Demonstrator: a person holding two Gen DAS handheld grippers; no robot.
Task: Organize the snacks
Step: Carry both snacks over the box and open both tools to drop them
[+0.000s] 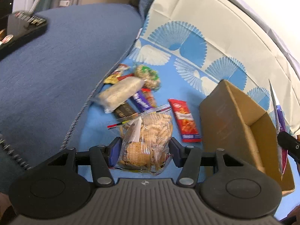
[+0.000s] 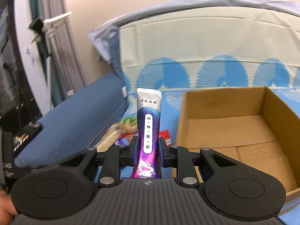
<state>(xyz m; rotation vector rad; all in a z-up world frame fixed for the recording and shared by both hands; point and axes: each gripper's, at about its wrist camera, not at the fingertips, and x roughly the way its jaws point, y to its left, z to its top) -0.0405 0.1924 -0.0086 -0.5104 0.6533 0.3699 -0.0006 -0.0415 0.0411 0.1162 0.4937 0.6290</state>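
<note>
Snacks lie scattered on a blue patterned sheet (image 1: 97, 123) ahead of both grippers. The left gripper (image 1: 144, 151) stands about half open with its blue pads pressed against the sides of a clear bag of biscuits (image 1: 148, 138), so the bag is gripped between them. Just beyond that bag, further from the gripper, sit a purple chocolate bar (image 1: 141, 102), a dark bar (image 1: 124, 110), a pale rice-cake packet (image 1: 120, 93) and a green-and-white packet (image 1: 149, 76), all touching or overlapping in one heap; their labels are blurred, so what they contain is only probable. To the right of the bag a red snack packet (image 1: 185, 121) lies flat by itself, near a cardboard box (image 1: 221, 120) that stands further right with its top open.

The right gripper (image 2: 148, 150) is closed tightly on a purple-and-silver sachet (image 2: 149, 116), which points away from the gripper, its silver end farthest out. The cardboard box (image 2: 241, 131) is to this gripper's right and slightly ahead, its inside showing only bare cardboard. To the left of both grippers lies a blue cushion (image 1: 61, 60).
</note>
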